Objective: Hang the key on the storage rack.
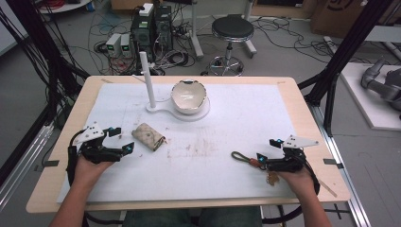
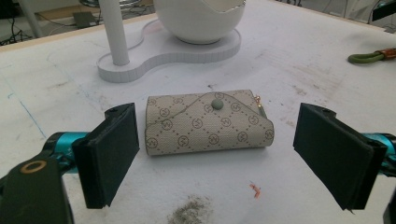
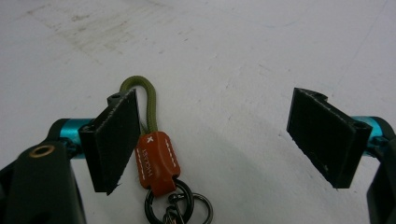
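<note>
Beige monogram key pouch (image 2: 208,122), snapped shut, green stud, lying flat

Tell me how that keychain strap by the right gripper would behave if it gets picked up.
The keychain strap would probably hang limp: its green cord loop looks soft. The metal rings at the leather tab would likely swing and pull that end down. It looks light, and the open right gripper could probably pinch the stitched tab without slipping.

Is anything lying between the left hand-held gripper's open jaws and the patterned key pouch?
Nothing: in the left gripper view, bare white mat separates the left hand-held gripper from the pouch; its jaws stand open and apart from it.
</note>
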